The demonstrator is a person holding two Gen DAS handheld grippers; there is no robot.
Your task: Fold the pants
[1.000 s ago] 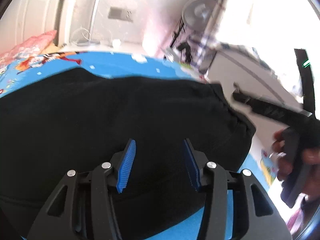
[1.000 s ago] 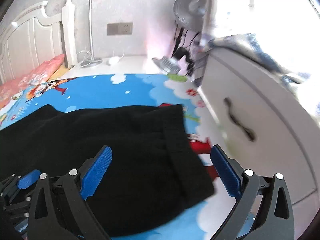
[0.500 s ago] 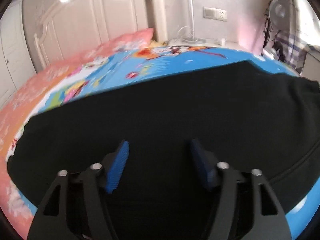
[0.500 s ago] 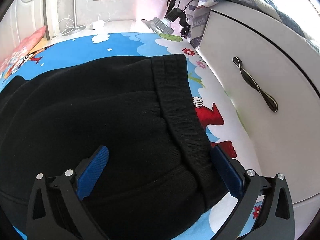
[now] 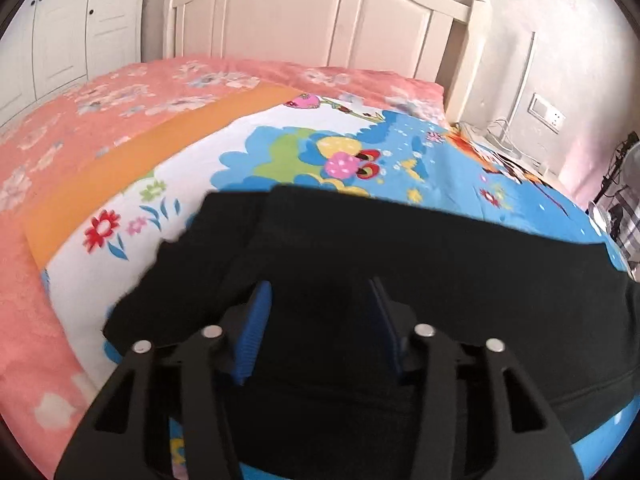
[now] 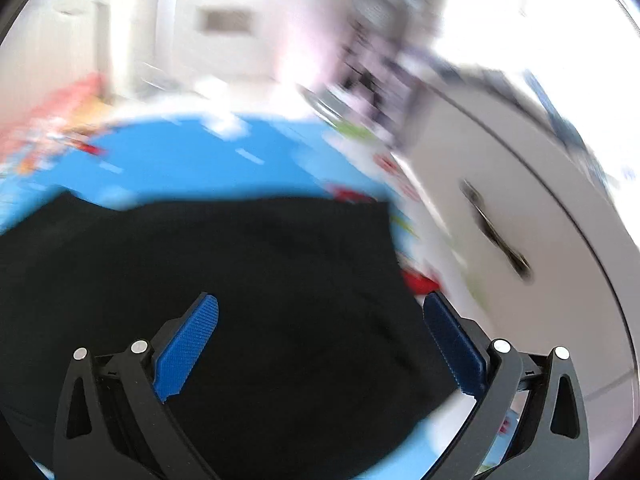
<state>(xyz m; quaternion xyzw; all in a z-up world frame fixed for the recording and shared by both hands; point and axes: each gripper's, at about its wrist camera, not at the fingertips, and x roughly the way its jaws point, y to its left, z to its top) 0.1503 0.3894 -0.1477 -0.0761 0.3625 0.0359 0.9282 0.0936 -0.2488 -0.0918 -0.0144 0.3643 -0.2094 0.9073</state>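
Observation:
Black pants (image 5: 400,272) lie spread on a bed with a blue cartoon sheet (image 5: 400,152). In the left wrist view the leg ends point left toward the white part of the sheet. My left gripper (image 5: 320,292) is open and empty just above the pants near the leg ends. In the blurred right wrist view the pants (image 6: 240,280) fill the lower half, with their right edge near the bed's side. My right gripper (image 6: 320,312) is wide open and empty above that end.
A pink floral blanket (image 5: 80,120) covers the bed's left part below a white headboard (image 5: 320,12). A white cabinet with a dark handle (image 6: 496,236) stands close to the bed's right side. A nightstand with cables (image 5: 500,140) is at the back right.
My left gripper has swung left along the pants from the waist side to the leg ends. My right gripper has lifted and tilted up from the waistband, blurring its view. Both stayed open.

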